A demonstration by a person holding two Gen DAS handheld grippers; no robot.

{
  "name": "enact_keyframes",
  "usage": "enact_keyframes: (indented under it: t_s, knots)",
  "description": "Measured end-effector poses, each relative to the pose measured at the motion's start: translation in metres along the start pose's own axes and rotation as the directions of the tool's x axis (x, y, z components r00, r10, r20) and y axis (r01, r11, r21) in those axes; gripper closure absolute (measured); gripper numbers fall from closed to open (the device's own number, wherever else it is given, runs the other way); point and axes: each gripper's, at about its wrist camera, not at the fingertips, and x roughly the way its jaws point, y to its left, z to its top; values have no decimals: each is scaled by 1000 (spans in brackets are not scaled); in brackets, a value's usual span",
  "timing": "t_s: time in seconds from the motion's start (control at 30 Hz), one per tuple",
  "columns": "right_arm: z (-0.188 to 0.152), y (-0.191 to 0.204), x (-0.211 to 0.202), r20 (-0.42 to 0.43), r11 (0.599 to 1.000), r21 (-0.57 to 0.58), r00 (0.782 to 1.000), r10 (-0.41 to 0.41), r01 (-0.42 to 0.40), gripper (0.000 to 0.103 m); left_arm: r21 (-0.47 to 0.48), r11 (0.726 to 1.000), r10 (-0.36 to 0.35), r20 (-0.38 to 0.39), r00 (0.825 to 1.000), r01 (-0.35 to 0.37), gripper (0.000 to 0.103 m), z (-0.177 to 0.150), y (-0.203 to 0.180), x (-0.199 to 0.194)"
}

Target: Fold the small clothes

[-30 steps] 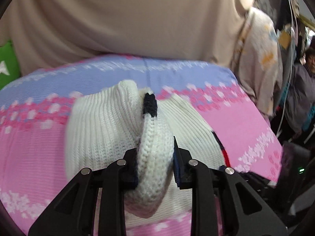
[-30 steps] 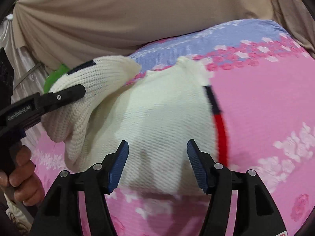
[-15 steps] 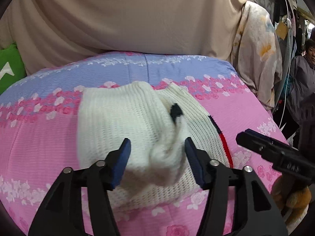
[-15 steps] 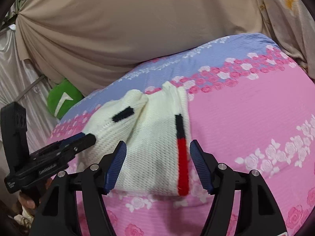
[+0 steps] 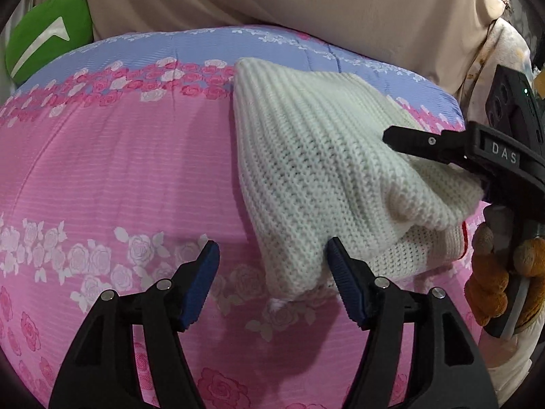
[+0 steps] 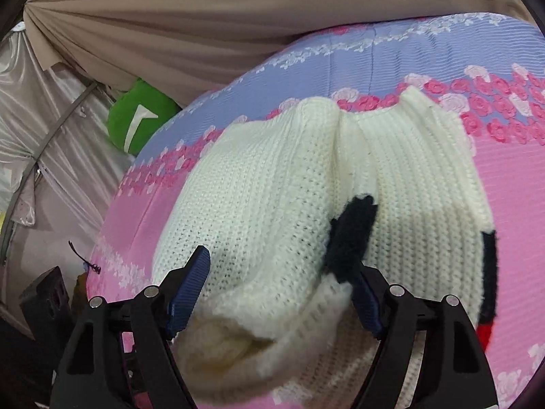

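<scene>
Left wrist: sweater (image 5: 316, 156) edge, open bedspread (image 5: 119, 177) alongside.

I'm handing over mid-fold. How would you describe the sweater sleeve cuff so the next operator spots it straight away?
Start at the pink and lilac rose-print bedspread, where the cream ribbed knit sweater lies bunched. On its near edge, the rolled sleeve cuff sits between the blue pads of the right gripper. Unlike the flat knit around it, it is a thick tube ending beside a black patch.

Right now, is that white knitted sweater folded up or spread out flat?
Partly folded. The white sweater lies doubled on the pink bedspread, a sleeve over its body.
</scene>
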Motion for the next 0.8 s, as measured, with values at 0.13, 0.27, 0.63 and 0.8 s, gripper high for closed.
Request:
enact_keyframes:
  t_s: [0.13,0.27,0.63,0.8]
  knots:
    - [-2,8,-57,156,989,-41,977,144,-139,79,-9,1000,-7,-22,1000,7,38,-1,0,9]
    - [-30,-21,-85,220,1000,-20,975,8,-3,80,16,995,-97,-38,995,98,38,-2,-12,4]
    - [-50,-64,-90,220,990,120,970,-100,74,64,80,996,-57,122,991,47,40,42,-50,-27]
    - [-25,-55,-109,266,995,51,959,-93,82,46,68,998,-22,53,998,18,40,48,-57,7]
